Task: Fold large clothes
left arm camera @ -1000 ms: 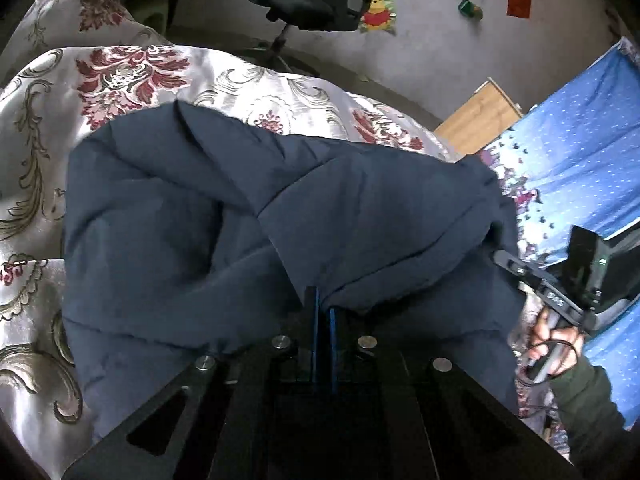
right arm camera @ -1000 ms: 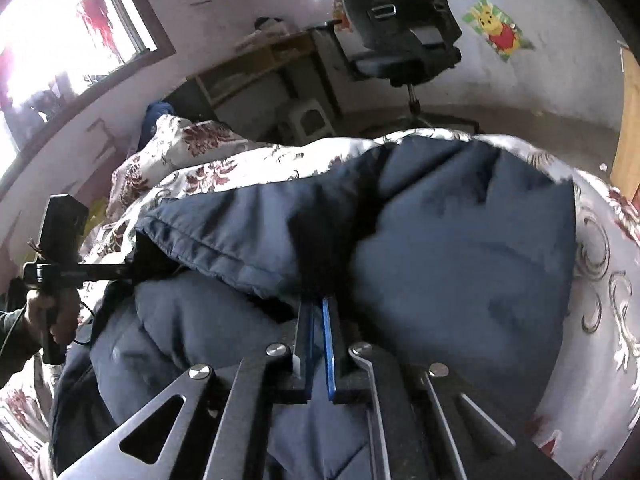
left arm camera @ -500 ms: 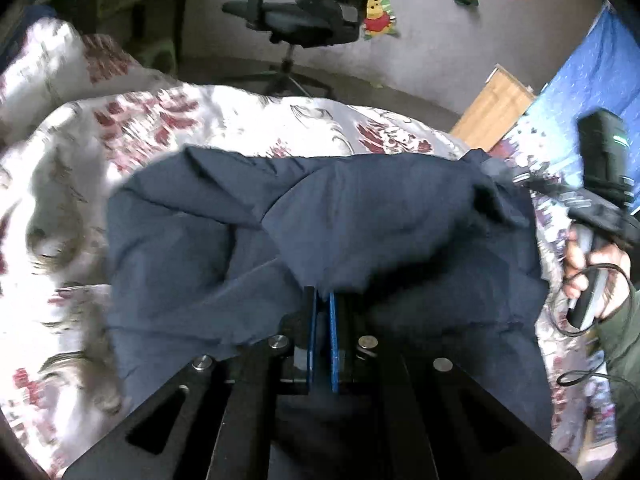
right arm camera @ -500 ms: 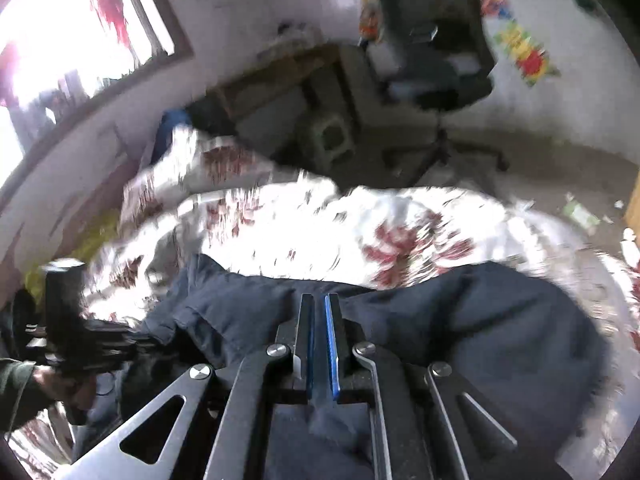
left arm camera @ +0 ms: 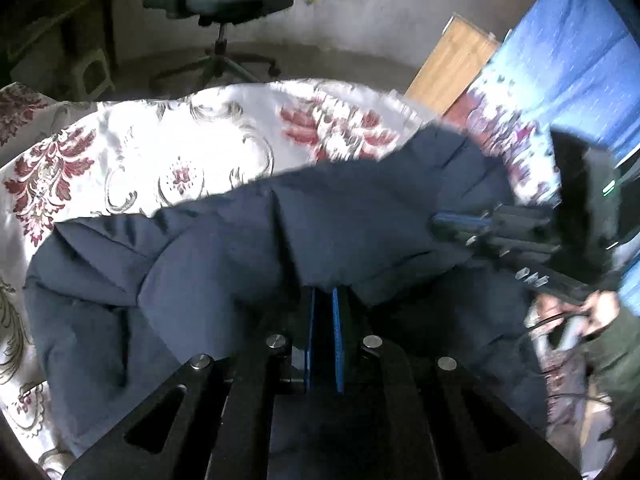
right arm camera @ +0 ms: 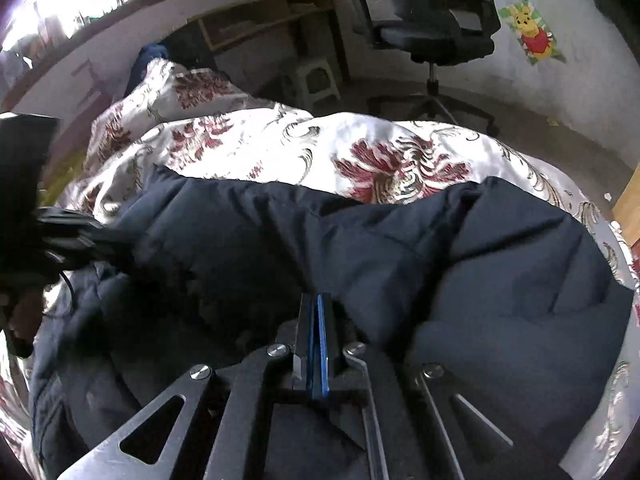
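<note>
Now the navy jacket [right arm camera: 400,264] edge leaves bare floral bedspread [right arm camera: 256,148] beyond.

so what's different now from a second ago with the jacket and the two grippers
The navy jacket has been drawn back toward the person: far more floral bedspread shows beyond its far edge. The right gripper, a slit apart before, has just closed and its pads meet. The left gripper stays pinched on the jacket's fabric. The jacket remains on the bed.

A bed covered by a shiny white satin bedspread [right arm camera: 248,148] patterned with dark red flowers and grey scrolls is seen across the upper half of both views. A bulky, quilted dark navy padded coat [right arm camera: 500,264] is spread directly on it, filling the lower half.
</note>
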A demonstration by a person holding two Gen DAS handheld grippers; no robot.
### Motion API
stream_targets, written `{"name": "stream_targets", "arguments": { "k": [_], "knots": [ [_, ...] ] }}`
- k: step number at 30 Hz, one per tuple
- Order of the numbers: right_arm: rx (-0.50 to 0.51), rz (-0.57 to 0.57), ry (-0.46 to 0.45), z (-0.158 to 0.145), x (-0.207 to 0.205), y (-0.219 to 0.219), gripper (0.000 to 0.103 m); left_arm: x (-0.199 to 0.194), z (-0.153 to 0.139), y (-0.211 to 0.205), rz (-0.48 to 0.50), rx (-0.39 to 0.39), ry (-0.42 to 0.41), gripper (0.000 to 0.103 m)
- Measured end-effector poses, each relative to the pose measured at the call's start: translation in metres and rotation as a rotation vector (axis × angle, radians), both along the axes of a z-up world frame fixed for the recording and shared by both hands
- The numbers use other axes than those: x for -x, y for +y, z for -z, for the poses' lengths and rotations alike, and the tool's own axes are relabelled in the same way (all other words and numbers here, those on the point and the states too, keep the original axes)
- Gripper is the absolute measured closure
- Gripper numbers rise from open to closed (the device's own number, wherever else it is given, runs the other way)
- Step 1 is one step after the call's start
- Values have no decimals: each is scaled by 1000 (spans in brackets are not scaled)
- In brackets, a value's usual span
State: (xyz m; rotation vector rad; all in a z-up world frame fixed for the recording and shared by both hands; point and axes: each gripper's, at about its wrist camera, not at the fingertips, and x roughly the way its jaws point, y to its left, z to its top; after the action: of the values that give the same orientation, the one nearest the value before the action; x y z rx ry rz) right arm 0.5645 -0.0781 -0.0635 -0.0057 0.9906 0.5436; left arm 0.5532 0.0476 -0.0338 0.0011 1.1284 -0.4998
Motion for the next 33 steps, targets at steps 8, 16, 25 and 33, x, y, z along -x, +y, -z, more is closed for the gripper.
{"name": "stream_targets", "arguments": {
  "k": [8,16,25,33],
  "knots": [
    [-33,57,27,46,-8,2,103,-18,53,10,-87,-5,66,100],
    [-71,93,-90,-12,8,-8,96,10,1,37,-81,124,-100,100],
    [58,345,-52,7,-51,-9,103,-28,18,92,-444,123,-11,100],
    [-6,380,-106,6,-33,-16,99,-21,21,105,-497,91,-26,100]
  ]
}}
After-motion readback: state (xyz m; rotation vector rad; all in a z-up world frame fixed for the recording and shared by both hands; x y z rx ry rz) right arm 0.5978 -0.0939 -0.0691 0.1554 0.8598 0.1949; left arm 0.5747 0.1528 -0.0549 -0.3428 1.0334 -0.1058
